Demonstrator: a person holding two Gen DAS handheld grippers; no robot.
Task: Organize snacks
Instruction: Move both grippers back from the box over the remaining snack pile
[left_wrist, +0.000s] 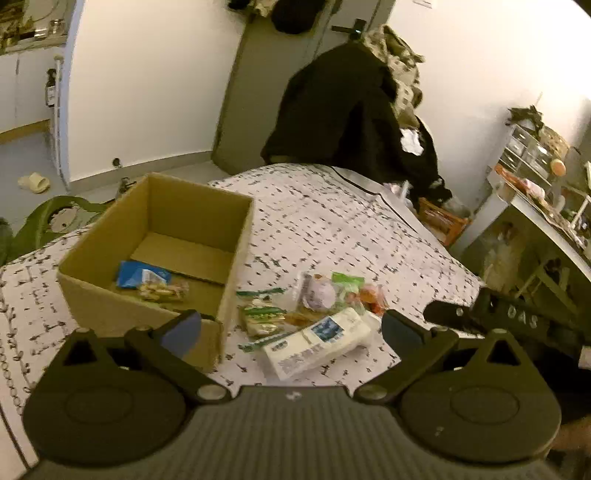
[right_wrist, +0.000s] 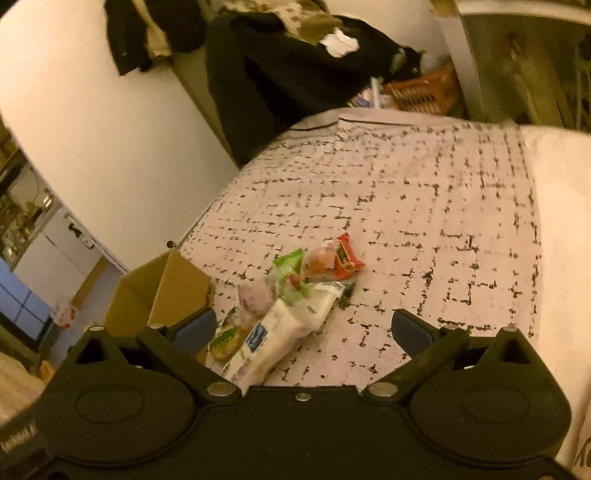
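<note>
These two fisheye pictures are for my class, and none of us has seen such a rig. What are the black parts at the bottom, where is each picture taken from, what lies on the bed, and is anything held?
There is no robot arm. A person holds a hand tool in each hand, and each tool carries a wide-angle camera looking forward along its two fingers. The black shapes at the bottom are those tools. One picture looks out over the left gripper, the other over the right gripper. Both have their jaws wide apart and hold nothing.

On the patterned bedcover stands an open cardboard box with a blue packet and another snack already inside. Beside the box lies a loose pile of snacks, including a long white package and a red packet.
</note>
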